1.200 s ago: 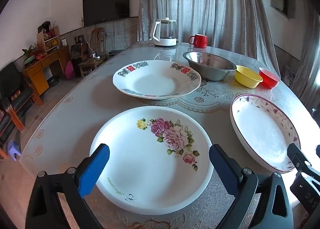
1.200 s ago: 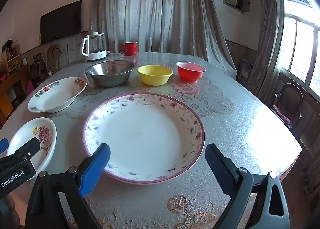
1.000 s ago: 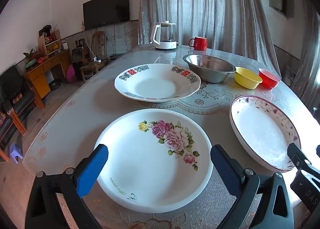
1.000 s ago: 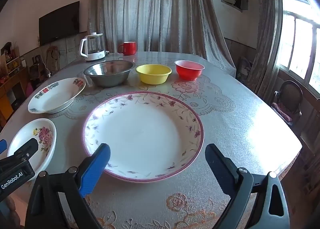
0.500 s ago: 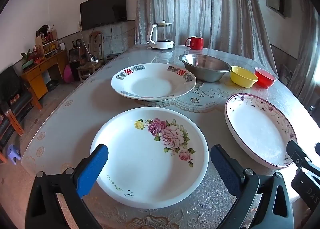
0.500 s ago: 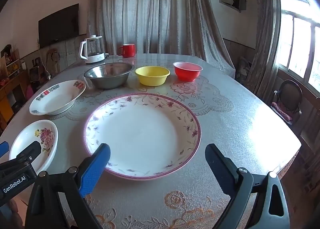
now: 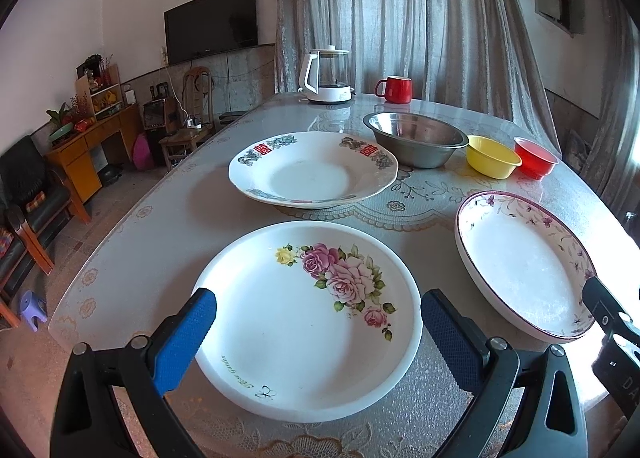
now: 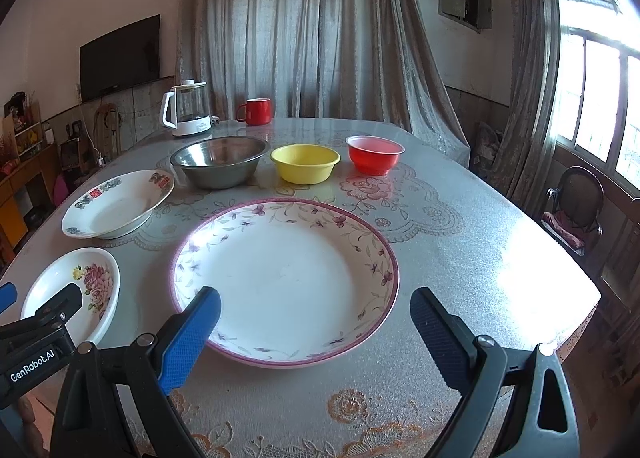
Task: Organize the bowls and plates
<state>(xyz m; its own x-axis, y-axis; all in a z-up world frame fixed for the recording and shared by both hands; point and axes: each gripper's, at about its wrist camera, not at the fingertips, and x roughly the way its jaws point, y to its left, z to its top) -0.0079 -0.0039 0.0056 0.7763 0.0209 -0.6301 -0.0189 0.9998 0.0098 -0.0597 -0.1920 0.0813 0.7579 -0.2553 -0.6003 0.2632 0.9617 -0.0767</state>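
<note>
lace-patterned table, three plates, steel bowl, yellow bowl, red bowl, kettle, mug

The left gripper hangs wide open above the rose plate on the surface. Beyond lie a red-lettered plate, a steel bowl, and a purple-rimmed plate at right.

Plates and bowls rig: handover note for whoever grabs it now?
Left gripper: open, empty, fingers straddling the rose plate.
Right gripper: open, empty, over the near rim of the purple-rimmed plate.
Third plate, red-character pattern, sits behind the rose plate.
Steel bowl, yellow bowl and red bowl stand in a row at the back, apart.
Done: nothing stacked.
Left: stack the plates, nest the bowls.
</note>
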